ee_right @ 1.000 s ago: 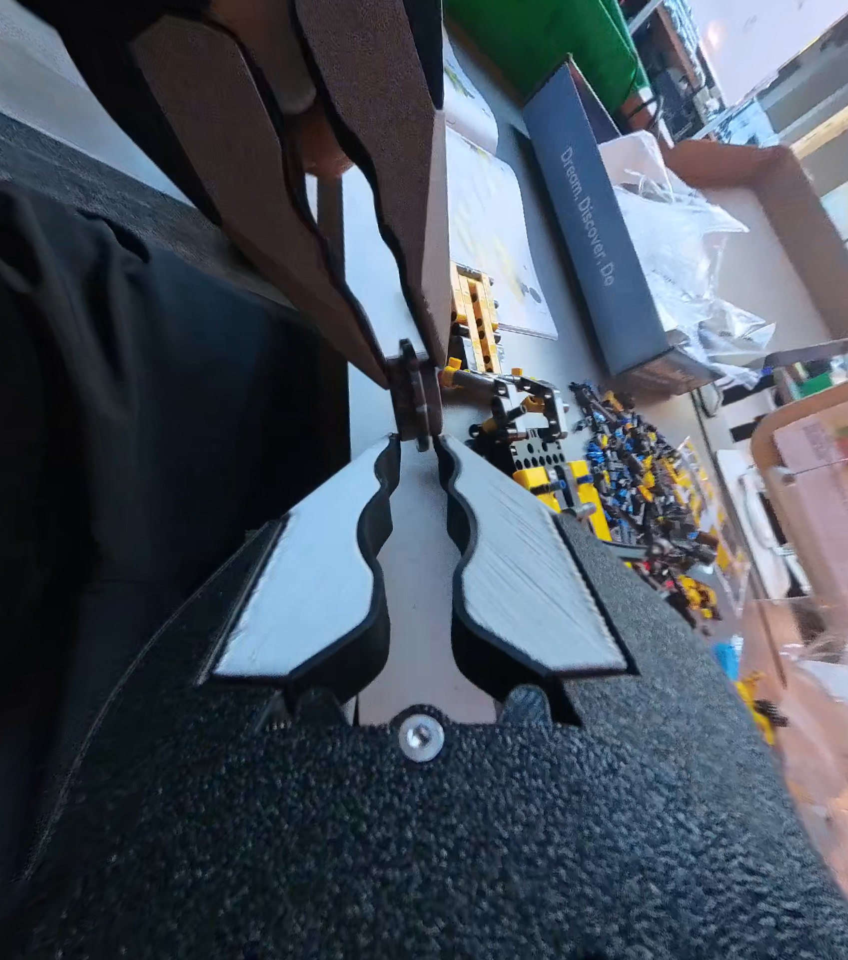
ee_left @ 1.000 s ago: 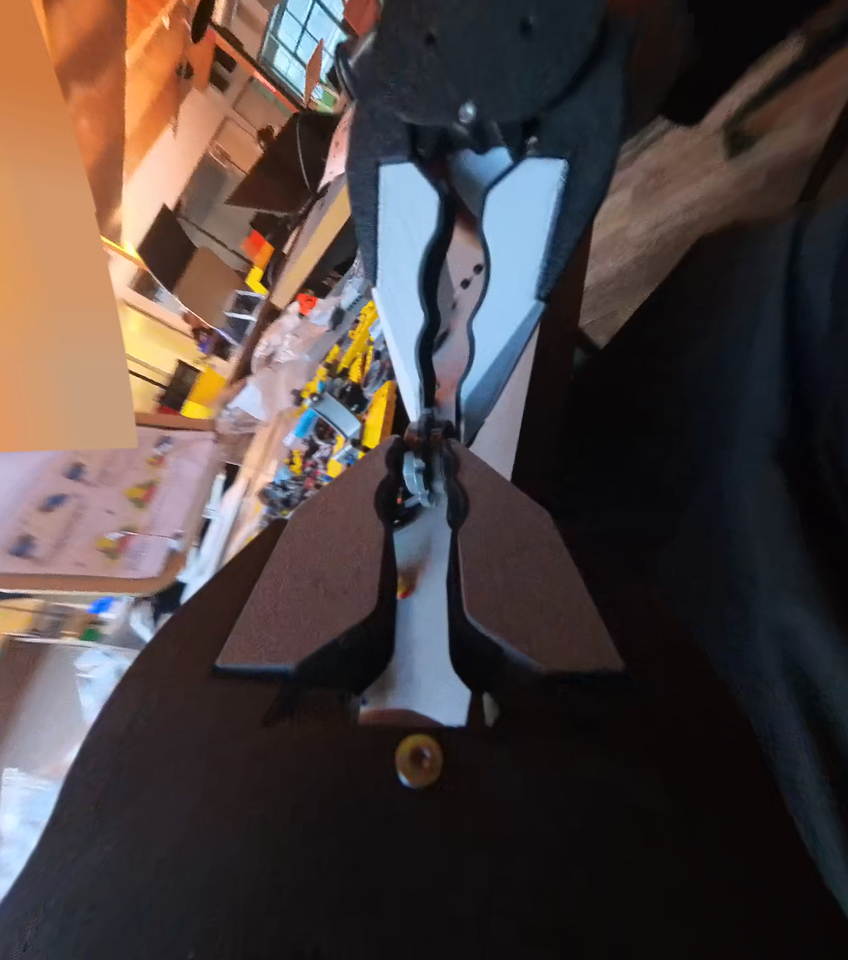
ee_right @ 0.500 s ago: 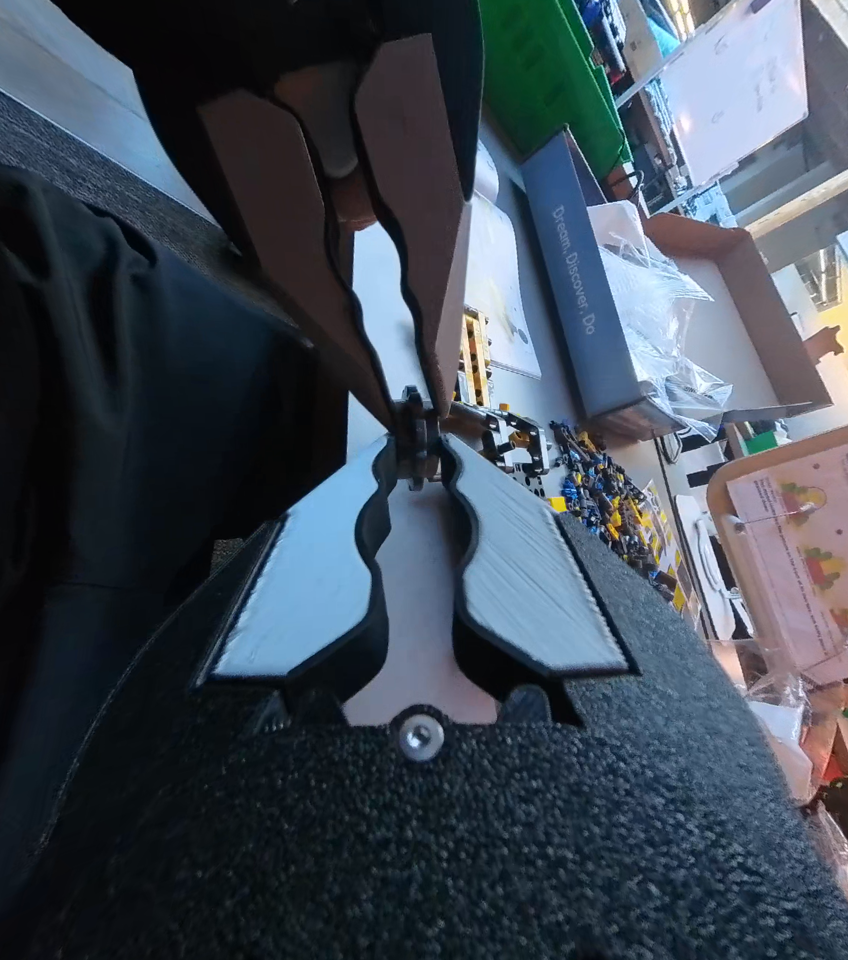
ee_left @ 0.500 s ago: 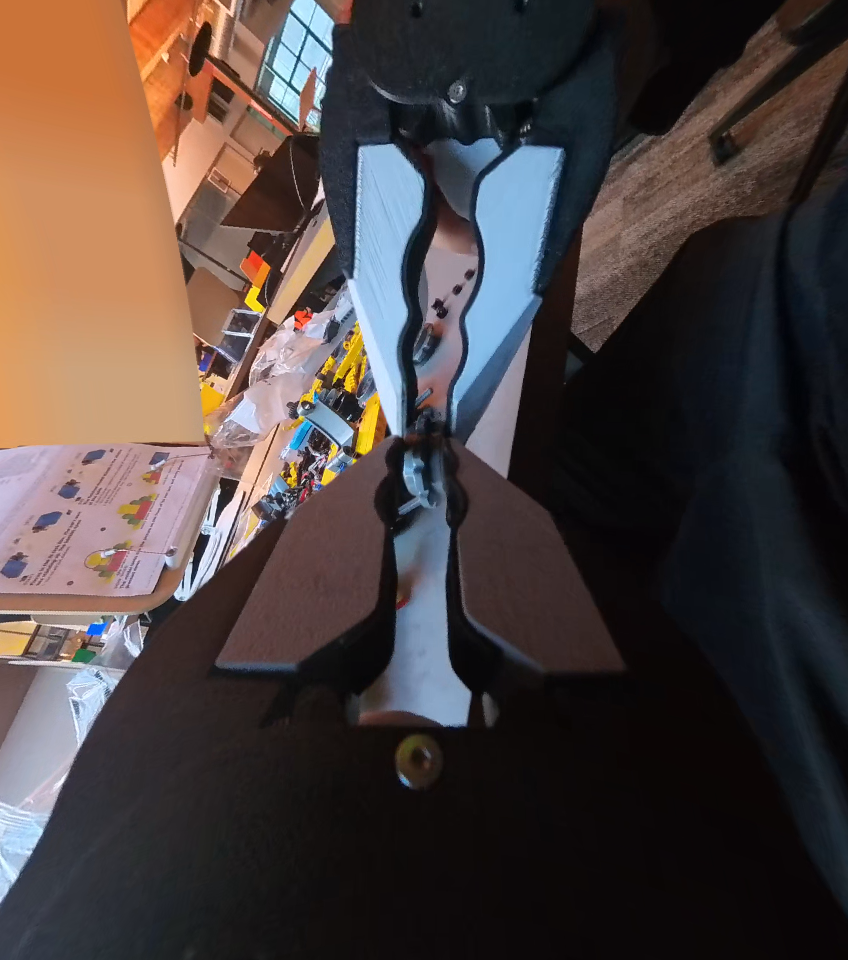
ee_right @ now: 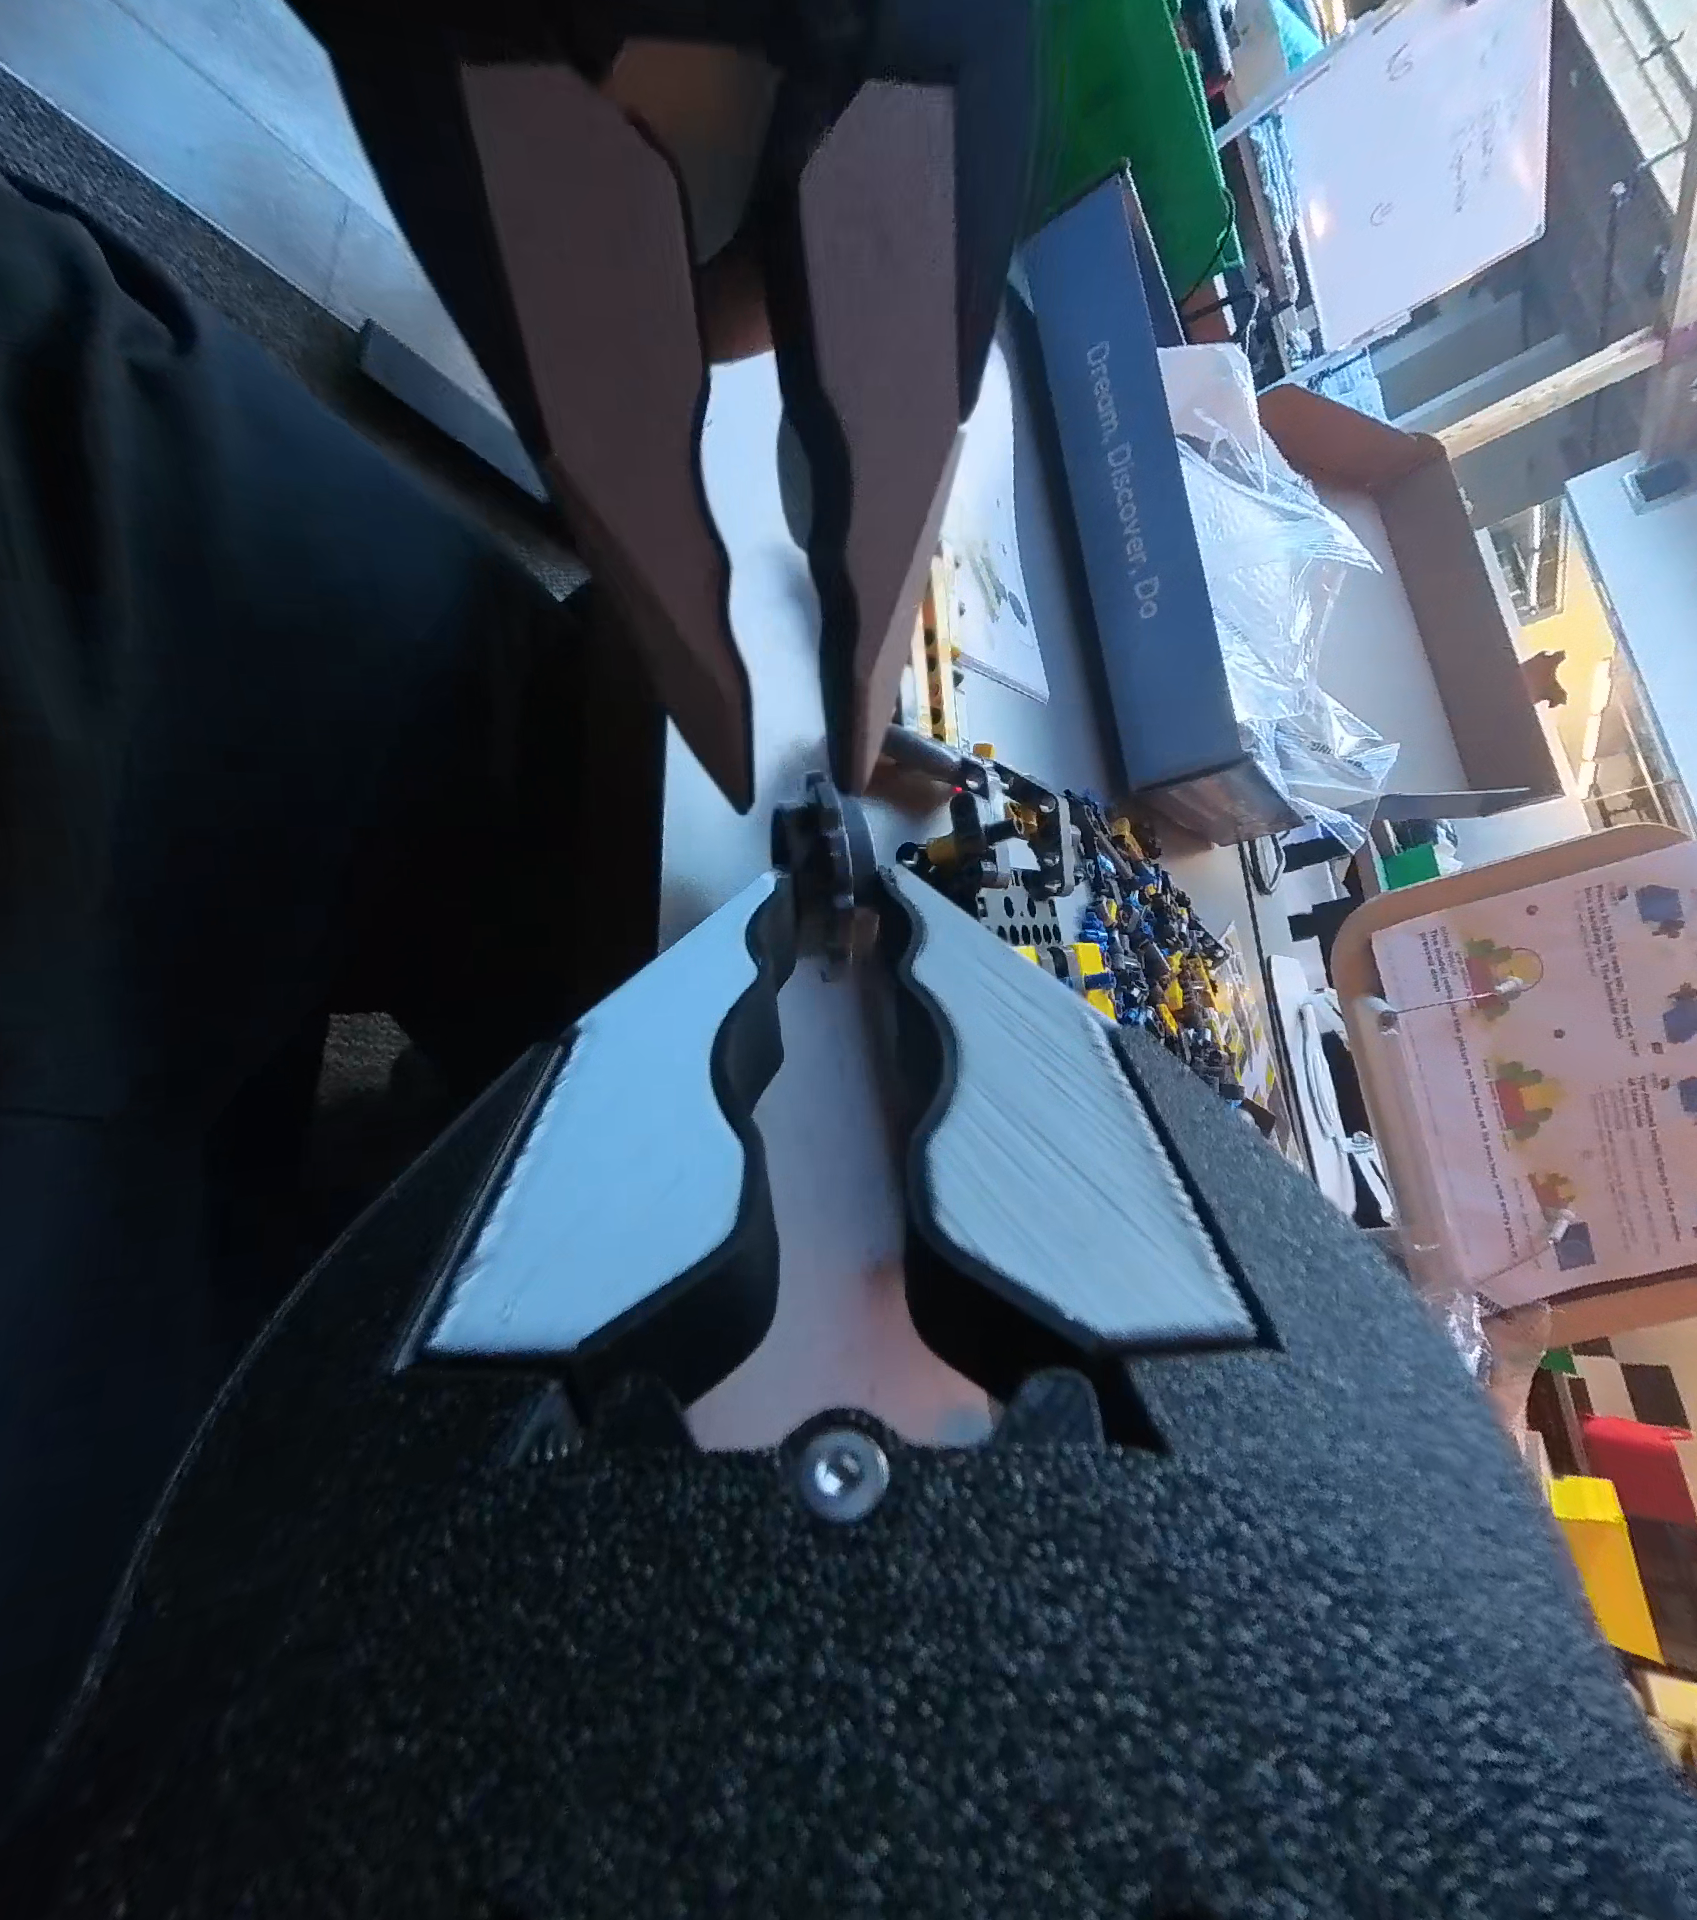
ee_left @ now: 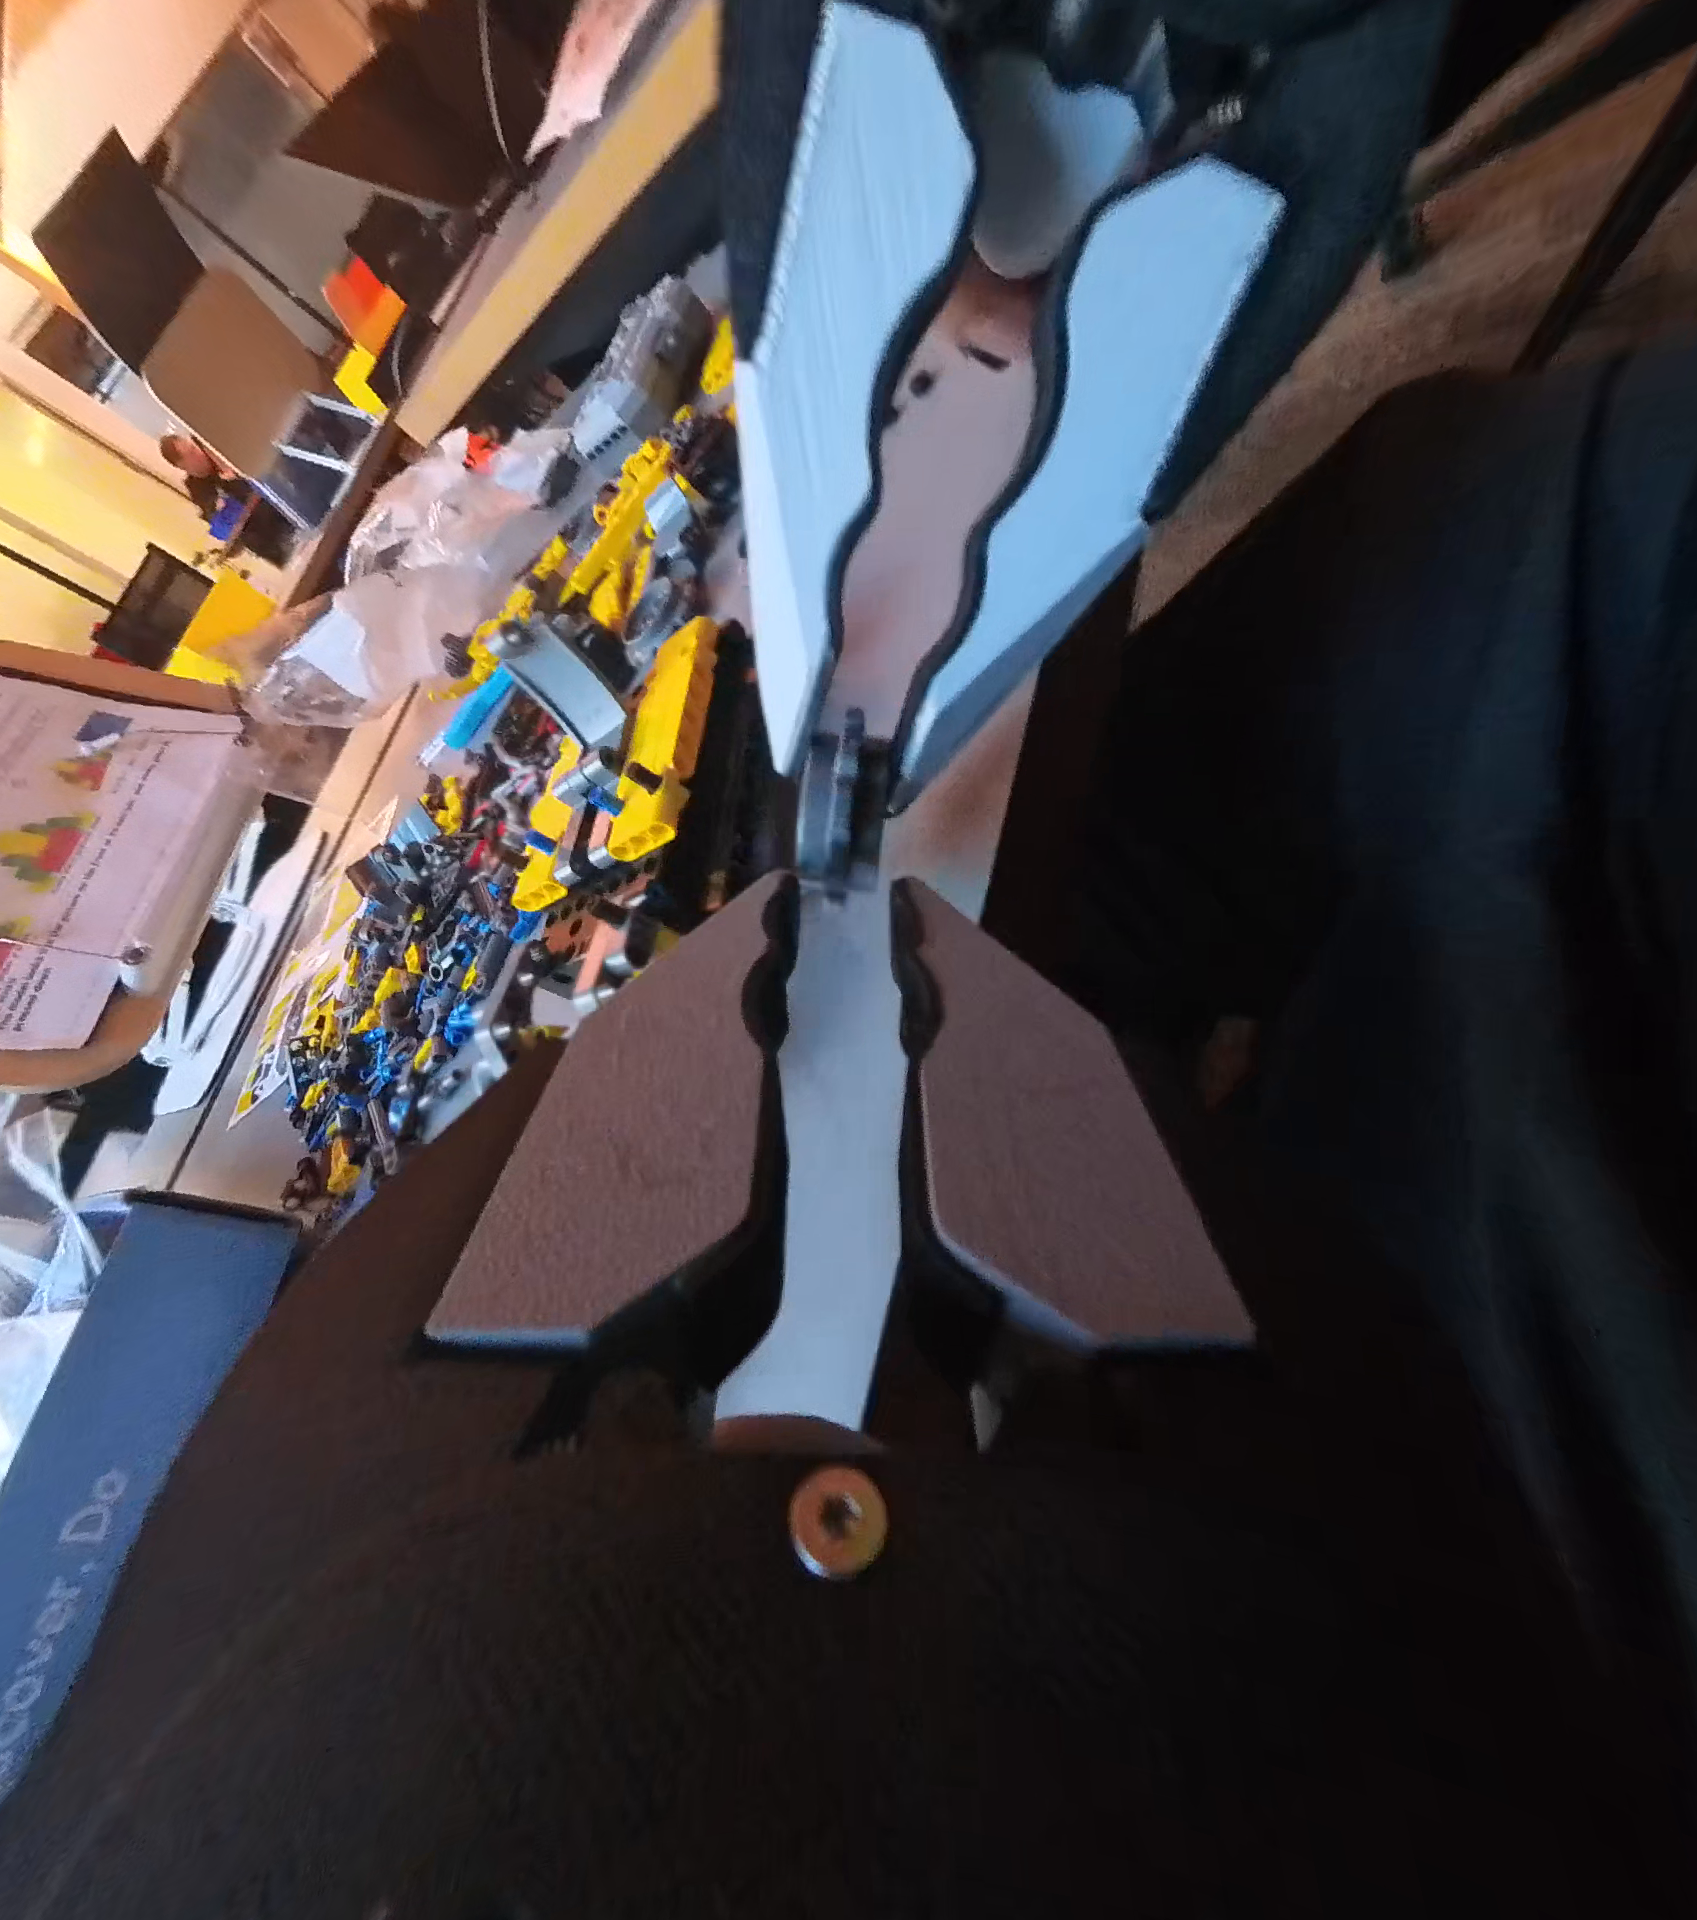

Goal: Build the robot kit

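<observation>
At the centre of both wrist views, the 2 grippers meet tip to tip over a small dark gear point(ee_right: 828, 868), raised off the counter point(ee_right: 771, 686), judging by the way the surface runs on behind it. The right gripper point(ee_right: 833, 914), with its white-faced fingers point(ee_right: 636, 1174), has its jaws pinching the gear at the very tips, so the toothed disc stands edge-on between them. This grip leaves the gear's far side free, probably so the other tool can reach it. The left gripper point(ee_left: 844, 894), with brown fingers point(ee_left: 636, 1132), has its jaws spread a little; the gear point(ee_left: 839, 821) sits just beyond their tips rather than between them, and whether one tip touches it I cannot tell. Left of centre in the left wrist view lies a heap of yellow, black and blue building parts point(ee_left: 470, 935), with a grey box point(ee_left: 75, 1507) at lower left and an instruction sheet point(ee_left: 23, 852) at the left edge.
</observation>
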Demonstrator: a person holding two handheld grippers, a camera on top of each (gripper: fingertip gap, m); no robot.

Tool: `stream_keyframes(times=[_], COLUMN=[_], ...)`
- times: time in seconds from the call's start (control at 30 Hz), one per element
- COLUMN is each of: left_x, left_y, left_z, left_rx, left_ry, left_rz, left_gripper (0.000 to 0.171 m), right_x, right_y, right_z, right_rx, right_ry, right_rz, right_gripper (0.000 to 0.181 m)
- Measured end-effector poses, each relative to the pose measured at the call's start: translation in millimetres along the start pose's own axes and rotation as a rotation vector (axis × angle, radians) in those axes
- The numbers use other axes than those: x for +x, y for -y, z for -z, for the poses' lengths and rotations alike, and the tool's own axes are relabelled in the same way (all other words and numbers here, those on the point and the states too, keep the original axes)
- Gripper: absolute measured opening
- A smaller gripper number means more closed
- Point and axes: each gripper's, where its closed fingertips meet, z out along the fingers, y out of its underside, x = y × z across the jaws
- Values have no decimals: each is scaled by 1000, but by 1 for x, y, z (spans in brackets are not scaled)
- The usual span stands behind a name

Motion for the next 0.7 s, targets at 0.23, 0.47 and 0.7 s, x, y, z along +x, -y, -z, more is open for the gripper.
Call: stream_keyframes(times=[0.23,0.47,0.7], left_x=[-2,-3,-6], left_y=[-3,-4,-5], left_z=[-4,-6,-7], left_rx=[-21,-25,-33], left_ry=[25,26,42], left_rz=[-10,0,1], left_gripper=[10,17,13], right_x=[0,2,1], right_y=[-2,-2,2], right_z=[-3,-5,-6], right_rx=[7,41,95], right_ry=[7,19,63], right_rz=[-7,-56,-99], right_gripper=[15,15,15])
